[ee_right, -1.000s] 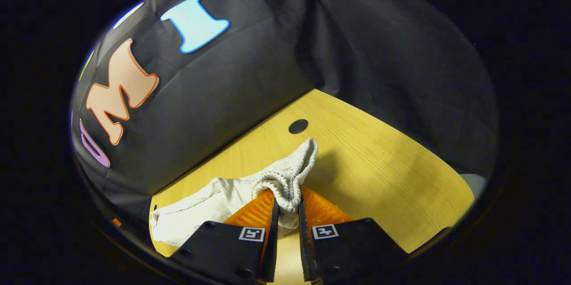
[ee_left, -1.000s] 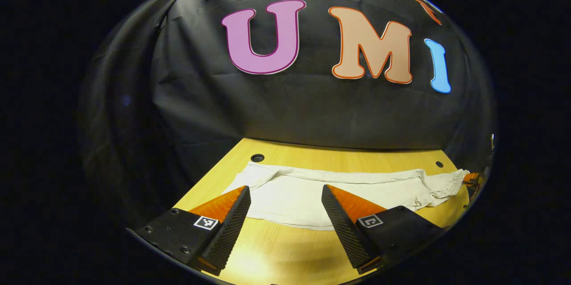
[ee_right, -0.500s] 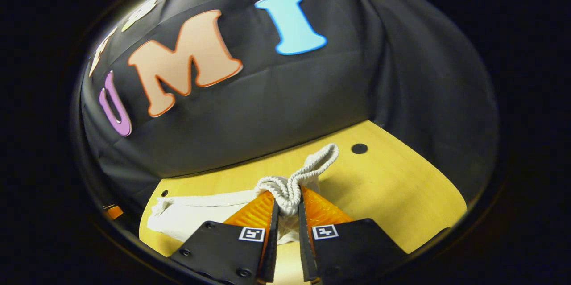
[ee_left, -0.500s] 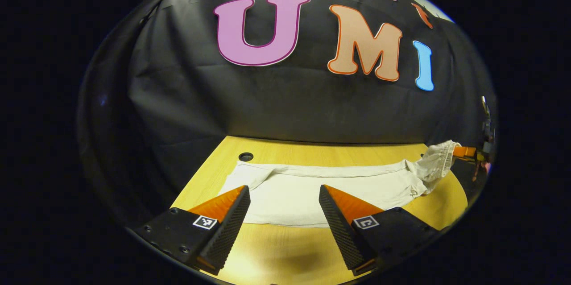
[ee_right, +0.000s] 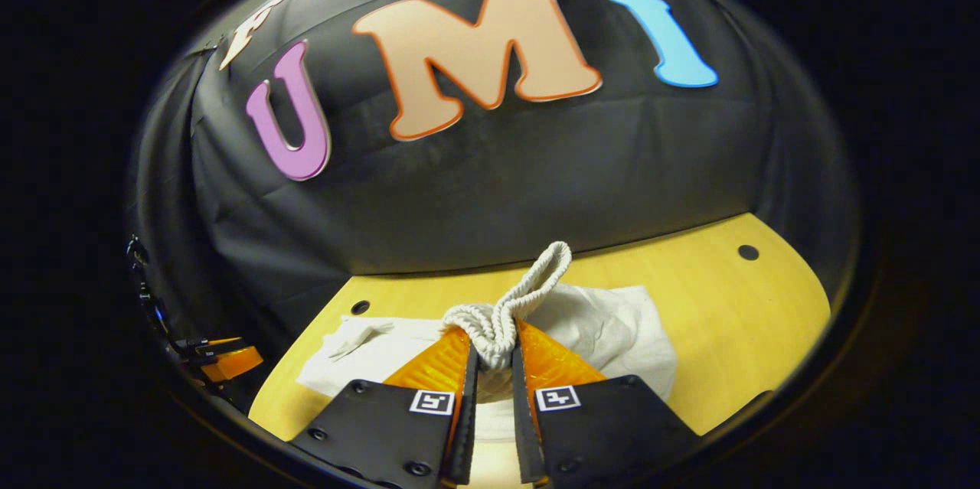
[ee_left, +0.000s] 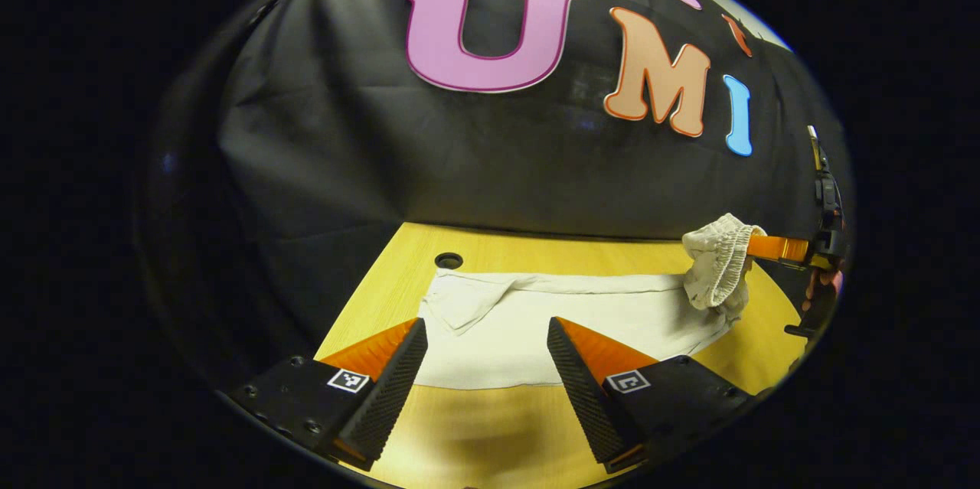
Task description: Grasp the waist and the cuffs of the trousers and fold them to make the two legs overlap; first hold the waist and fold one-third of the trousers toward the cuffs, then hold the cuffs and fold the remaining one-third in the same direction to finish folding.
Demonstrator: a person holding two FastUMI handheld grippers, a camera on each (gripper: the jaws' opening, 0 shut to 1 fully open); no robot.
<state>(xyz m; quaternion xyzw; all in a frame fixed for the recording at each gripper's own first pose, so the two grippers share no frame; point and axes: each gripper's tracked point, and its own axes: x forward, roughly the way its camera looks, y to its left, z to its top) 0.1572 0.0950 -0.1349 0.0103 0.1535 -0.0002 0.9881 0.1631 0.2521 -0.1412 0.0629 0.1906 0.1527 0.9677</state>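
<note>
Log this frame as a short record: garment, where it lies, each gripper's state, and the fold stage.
garment: white trousers, laid out flat along the table
surface: wooden table with small round holes
waistband: elastic waistband bunched and lifted off the table
right gripper: right gripper shut on the waistband
left gripper: left gripper open, held low over the near edge of the trousers, holding nothing
fold stage: waist end raised, first third not yet laid over
</note>
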